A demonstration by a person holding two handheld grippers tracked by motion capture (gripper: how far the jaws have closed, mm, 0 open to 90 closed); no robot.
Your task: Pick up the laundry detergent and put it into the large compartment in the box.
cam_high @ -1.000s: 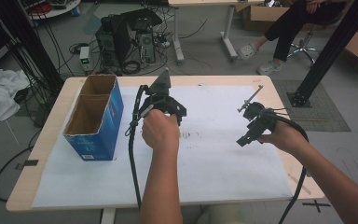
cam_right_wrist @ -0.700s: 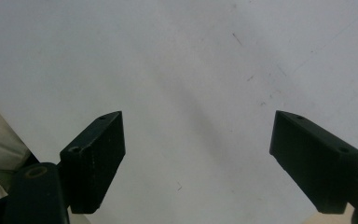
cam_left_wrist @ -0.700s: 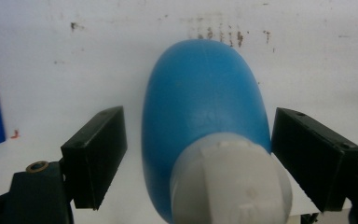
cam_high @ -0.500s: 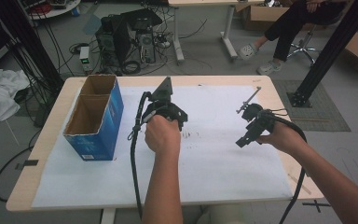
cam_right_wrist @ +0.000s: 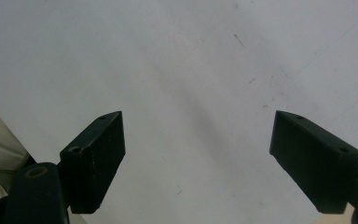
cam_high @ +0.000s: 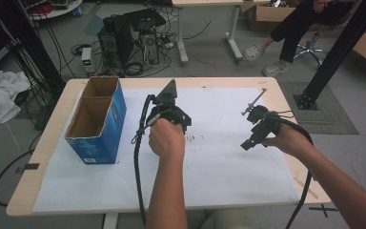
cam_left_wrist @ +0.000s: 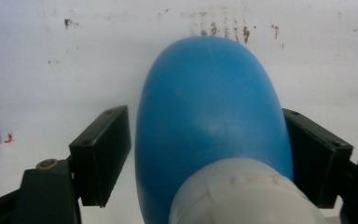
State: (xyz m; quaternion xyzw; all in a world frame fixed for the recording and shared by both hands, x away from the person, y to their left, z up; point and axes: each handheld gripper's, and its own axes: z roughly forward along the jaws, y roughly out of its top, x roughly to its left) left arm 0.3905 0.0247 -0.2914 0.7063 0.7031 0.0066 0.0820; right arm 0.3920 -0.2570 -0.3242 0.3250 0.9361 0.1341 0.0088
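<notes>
The jaws of the left gripper (cam_left_wrist: 205, 154) have just been closing, and a smooth blue object (cam_left_wrist: 209, 121) with a rounded blue body and a white neck, a bulb or small bottle by the look of it, now sits between them: one pad lies against its side, while the other seems just at its flank, so I judge the grip to be landing rather than fully set. The object lies on the white paper (cam_left_wrist: 74, 56) that covers the table, beside a cluster of brown specks (cam_left_wrist: 233, 31). In the high view this gripper (cam_high: 169, 112) is held low over the paper to the right of the open blue cardboard box (cam_high: 97, 121). This suggests the pick-up is under way and a lift could follow. The right gripper (cam_right_wrist: 209, 163), farther right of the box, hangs wide open over bare paper, holding nothing.
</notes>
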